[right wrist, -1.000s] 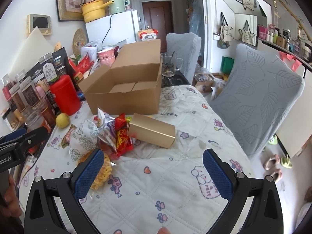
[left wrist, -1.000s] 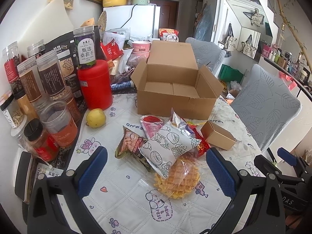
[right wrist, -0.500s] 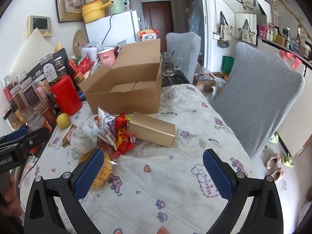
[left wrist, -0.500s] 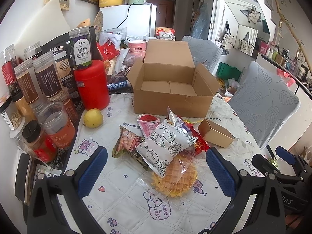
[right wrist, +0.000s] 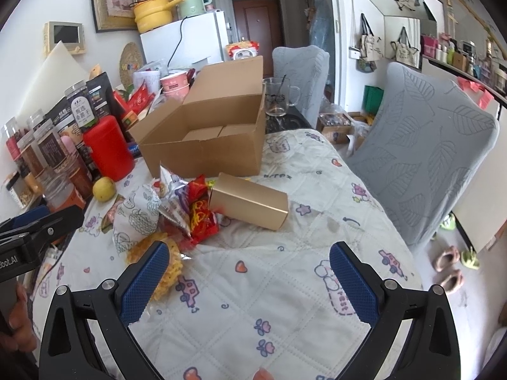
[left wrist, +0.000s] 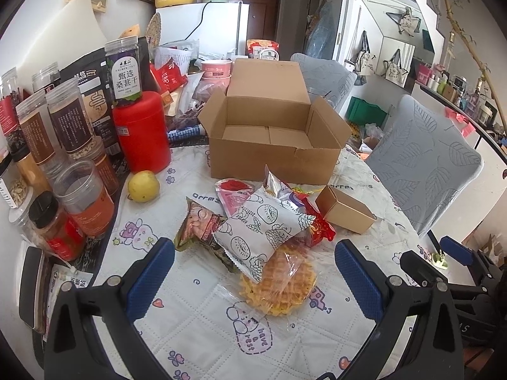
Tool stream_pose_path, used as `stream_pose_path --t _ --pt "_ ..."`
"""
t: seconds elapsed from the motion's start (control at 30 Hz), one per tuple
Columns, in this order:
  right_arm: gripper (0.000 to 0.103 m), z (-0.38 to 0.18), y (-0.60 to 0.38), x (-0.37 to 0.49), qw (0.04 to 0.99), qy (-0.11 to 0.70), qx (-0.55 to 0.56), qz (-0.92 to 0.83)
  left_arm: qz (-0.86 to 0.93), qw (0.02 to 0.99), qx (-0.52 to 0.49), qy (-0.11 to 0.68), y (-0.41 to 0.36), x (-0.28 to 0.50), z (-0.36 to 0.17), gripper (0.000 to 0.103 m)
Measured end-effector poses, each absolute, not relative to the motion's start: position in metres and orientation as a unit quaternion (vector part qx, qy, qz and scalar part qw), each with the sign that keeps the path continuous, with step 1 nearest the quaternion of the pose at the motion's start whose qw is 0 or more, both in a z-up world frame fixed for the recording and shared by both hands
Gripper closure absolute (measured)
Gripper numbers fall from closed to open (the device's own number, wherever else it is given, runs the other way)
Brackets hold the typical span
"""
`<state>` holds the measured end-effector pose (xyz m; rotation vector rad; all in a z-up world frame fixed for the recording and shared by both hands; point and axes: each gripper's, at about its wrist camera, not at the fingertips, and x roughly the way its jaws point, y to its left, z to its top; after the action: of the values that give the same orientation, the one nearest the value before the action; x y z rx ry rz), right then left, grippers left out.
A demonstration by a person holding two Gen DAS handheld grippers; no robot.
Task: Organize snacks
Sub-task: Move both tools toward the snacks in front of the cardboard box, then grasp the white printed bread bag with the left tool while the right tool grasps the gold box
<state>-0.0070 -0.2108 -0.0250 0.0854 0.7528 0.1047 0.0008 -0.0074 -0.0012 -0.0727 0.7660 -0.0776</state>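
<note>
A cluttered dining room lies ahead of me, with a white fridge (left wrist: 206, 25) against the far wall and a quilted cartoon-print cloth over the desk (left wrist: 202, 310). Jars (left wrist: 63, 120) and a red canister (left wrist: 141, 133) crowd the desk's left edge, and a yellow fruit (left wrist: 143, 186) sits just in front of them.

My left gripper (left wrist: 253, 269) hangs wide open and empty over the near edge, pointed at the snack pile. In that pile, from the left, I see a brown-green packet (left wrist: 198, 224), a pink packet (left wrist: 234, 194), a white doodle-print bag (left wrist: 263, 224) lying over a wrapped waffle (left wrist: 282, 288), and a red packet (left wrist: 317, 224). The gold box (left wrist: 345, 210) lies on its side just beside the pile's right end.

Behind the pile, toward the far edge, the cardboard box (left wrist: 272, 158) stands with its flaps up, and what I can see of its floor is bare. My right gripper (right wrist: 247, 266) is also spread open, holding nothing, over bare cloth near the gold box.

I judge the task hardly started: every snack I can see is on the cloth, none in the box, and nothing is in either gripper. All the picking and packing looks to remain.
</note>
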Motion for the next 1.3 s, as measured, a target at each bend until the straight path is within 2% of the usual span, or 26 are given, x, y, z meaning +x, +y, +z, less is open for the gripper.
stream_pose_path --t 1.3 --pt "0.0 -0.055 -0.212 0.029 0.911 0.401 0.058 0.08 -0.086 0.899 -0.045 0.427 -0.012 0.052 -0.044 0.0"
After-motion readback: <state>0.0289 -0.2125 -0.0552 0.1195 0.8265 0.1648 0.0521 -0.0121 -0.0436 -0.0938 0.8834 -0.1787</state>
